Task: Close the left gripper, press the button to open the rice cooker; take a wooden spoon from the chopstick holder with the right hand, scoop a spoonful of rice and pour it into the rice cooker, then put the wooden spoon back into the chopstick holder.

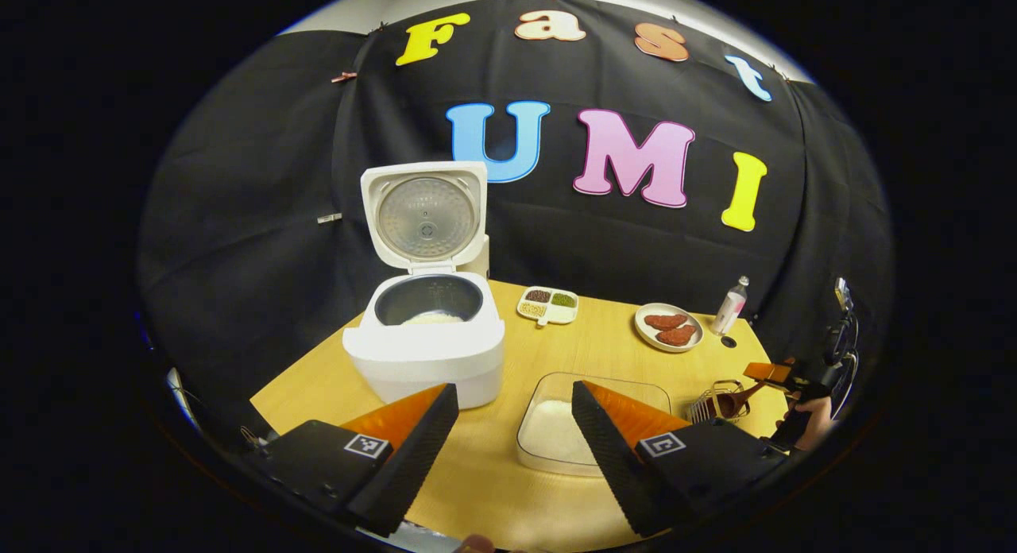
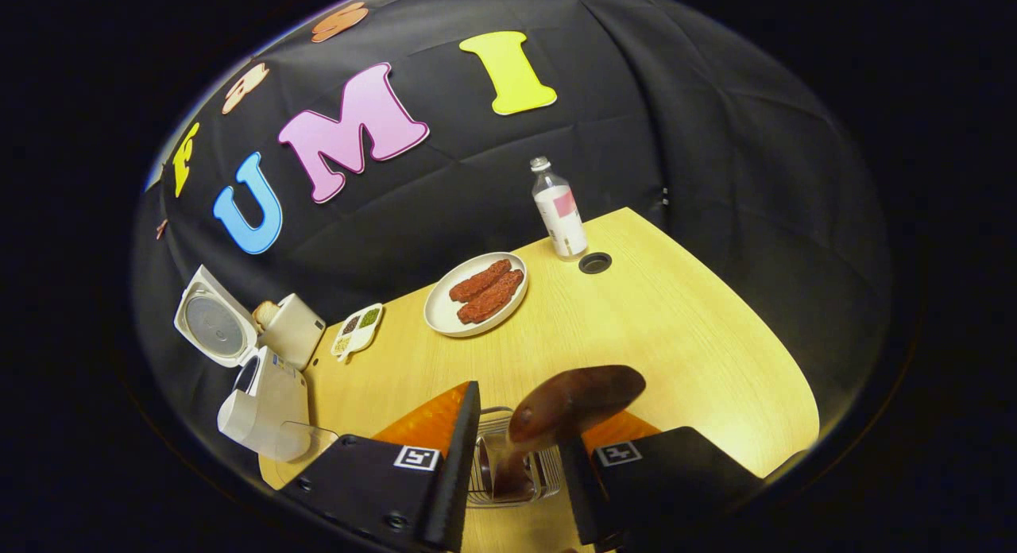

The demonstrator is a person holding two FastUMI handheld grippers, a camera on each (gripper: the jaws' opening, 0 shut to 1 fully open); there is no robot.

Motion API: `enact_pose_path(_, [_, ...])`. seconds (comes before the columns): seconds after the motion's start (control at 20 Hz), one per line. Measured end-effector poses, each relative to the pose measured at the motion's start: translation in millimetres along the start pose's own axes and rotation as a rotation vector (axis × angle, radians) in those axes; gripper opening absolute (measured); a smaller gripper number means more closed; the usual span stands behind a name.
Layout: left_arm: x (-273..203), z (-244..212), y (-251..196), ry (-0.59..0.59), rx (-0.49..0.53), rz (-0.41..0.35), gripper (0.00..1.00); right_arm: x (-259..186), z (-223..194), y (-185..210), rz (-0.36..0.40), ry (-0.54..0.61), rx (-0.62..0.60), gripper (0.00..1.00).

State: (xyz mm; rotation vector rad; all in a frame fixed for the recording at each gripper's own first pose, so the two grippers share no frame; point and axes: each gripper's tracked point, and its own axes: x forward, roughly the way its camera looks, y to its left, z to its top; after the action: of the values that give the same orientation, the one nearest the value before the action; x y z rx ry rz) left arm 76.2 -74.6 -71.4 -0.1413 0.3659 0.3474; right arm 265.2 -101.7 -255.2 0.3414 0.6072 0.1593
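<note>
- While the rice cooker (image 1: 425, 342) stands on the counter (image 1: 604, 354) with its lid (image 1: 425, 215) swung up, white rice shows at the bottom of its dark inner pot.
- Left gripper (image 1: 515, 434) hovers low in front of the cooker, its fingers (image 1: 413, 450) spread wide and holding nothing.
- Between and just beyond those fingers sits a clear container of rice (image 1: 556, 430), right of the cooker.
- Right gripper (image 2: 516, 458) is above the wire chopstick holder (image 2: 508, 465), fingers narrowed around the wooden spoon (image 2: 572, 406); the spoon's handle drops into the holder and its bowl points up (whether both fingers actually press on the handle, I cannot tell).
- From the left gripper view, the same holder (image 1: 715, 402) and spoon (image 1: 735, 398) sit at the counter's right edge, with the right gripper (image 1: 783, 374) and a hand (image 1: 814, 418) there.
- Farther back: a divided dish of beans (image 1: 548, 305), a plate with two reddish patties (image 2: 477, 292), and a bottle (image 2: 558, 211) beside a dark round hole (image 2: 595, 262) in the counter.
</note>
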Motion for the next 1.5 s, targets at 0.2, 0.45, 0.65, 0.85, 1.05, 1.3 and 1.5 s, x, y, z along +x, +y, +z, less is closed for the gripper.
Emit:
enact_pose_path(0.2, [-5, -17, -17, 0.017, 0.031, -0.013, 0.99, 2, 2, 0, 0.002, 0.004, 0.052, 0.19])
enact_pose_path(0.45, [-5, -28, -25, 0.024, 0.029, -0.058, 0.99, -8, -2, 9, 0.007, 0.020, 0.032, 0.23])
enact_pose_path(0.65, [-4, -18, -10, 0.002, 0.023, -0.077, 0.99, -29, 13, 26, 0.010, -0.002, 0.016, 0.21])
enact_pose_path(0.85, [-11, -13, 17, -0.008, -0.007, -0.086, 0.99, -55, 42, 52, 0.011, -0.068, -0.039, 0.21])
enact_pose_path(1.05, [-14, -13, 44, -0.032, -0.002, -0.109, 0.98, -80, 58, 88, 0.024, -0.118, -0.035, 0.21])
enact_pose_path(1.3, [-27, -21, 82, -0.038, -0.054, -0.125, 0.96, -107, 56, 148, 0.070, -0.156, -0.083, 0.21])
enact_pose_path(1.5, [-36, -31, 111, -0.036, -0.072, -0.142, 0.96, -119, 36, 198, 0.111, -0.159, -0.117, 0.21])
